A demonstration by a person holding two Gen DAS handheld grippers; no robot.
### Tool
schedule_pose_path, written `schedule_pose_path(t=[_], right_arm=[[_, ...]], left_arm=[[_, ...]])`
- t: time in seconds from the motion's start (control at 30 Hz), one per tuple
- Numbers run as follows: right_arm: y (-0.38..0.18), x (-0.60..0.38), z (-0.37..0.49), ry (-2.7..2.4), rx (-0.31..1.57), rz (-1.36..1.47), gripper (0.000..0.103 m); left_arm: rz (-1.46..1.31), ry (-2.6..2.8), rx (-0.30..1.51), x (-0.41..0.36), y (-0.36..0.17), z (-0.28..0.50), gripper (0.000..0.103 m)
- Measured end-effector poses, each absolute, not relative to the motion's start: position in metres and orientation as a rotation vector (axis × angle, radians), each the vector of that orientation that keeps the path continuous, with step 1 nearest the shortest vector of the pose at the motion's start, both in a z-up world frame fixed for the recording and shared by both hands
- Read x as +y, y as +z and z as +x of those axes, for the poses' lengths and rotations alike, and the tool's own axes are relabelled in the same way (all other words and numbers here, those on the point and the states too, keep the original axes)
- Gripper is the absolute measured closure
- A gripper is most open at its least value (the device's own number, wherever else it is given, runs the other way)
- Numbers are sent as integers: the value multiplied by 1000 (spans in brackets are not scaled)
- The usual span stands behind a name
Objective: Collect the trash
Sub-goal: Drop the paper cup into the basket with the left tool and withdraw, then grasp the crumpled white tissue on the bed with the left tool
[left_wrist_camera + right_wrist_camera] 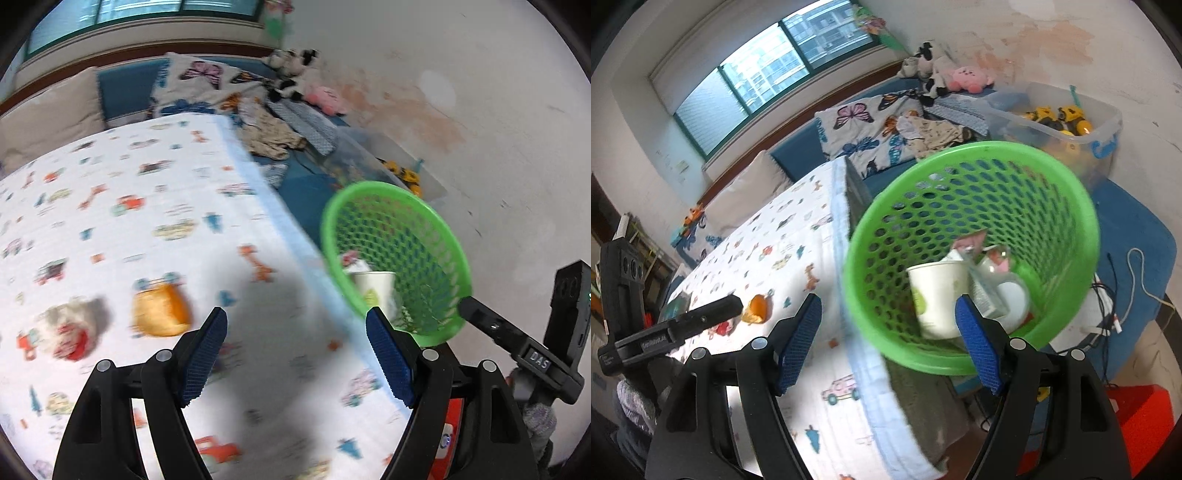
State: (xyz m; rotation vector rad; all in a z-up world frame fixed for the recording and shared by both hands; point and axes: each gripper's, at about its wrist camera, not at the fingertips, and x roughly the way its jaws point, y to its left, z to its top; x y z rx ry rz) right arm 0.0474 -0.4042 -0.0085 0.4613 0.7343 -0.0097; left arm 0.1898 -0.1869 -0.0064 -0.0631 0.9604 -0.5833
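A green mesh basket hangs off the bed's right edge, tilted toward me; it also shows in the left wrist view. Inside lie a white paper cup, wrappers and a white lid. On the patterned sheet lie an orange wrapper and a crumpled white-and-red piece. My left gripper is open and empty above the sheet, right of the orange wrapper. My right gripper looks open, with the basket's rim near its right finger; I cannot see what holds the basket.
A clear bin of yellow toys stands by the wall on a blue mat. Cables and a red stool lie on the floor at right. Pillows, clothes and plush toys crowd the window seat.
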Motion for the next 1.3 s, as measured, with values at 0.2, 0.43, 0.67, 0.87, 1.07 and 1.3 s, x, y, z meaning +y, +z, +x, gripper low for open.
schedule_pose_path(t=[0.2, 0.43, 0.67, 0.87, 1.07, 1.3], right_arm=[[-9, -376, 58, 37, 753, 419, 28], [-11, -341, 73, 102, 776, 374, 28], [-15, -312, 89, 152, 800, 333, 28], [-24, -284, 105, 190, 831, 287, 28], [-34, -258, 119, 225, 861, 234, 28], [-46, -229, 134, 251, 884, 152, 28]], left_arm=[[-44, -433, 916, -131, -10, 198, 28], [-46, -298, 927, -78, -26, 211, 23], [-19, -230, 956, -59, -47, 224, 21], [-16, -218, 981, -56, -63, 229, 22], [-53, -251, 1003, -55, -72, 232, 47], [-95, -263, 990, -41, -70, 228, 65]])
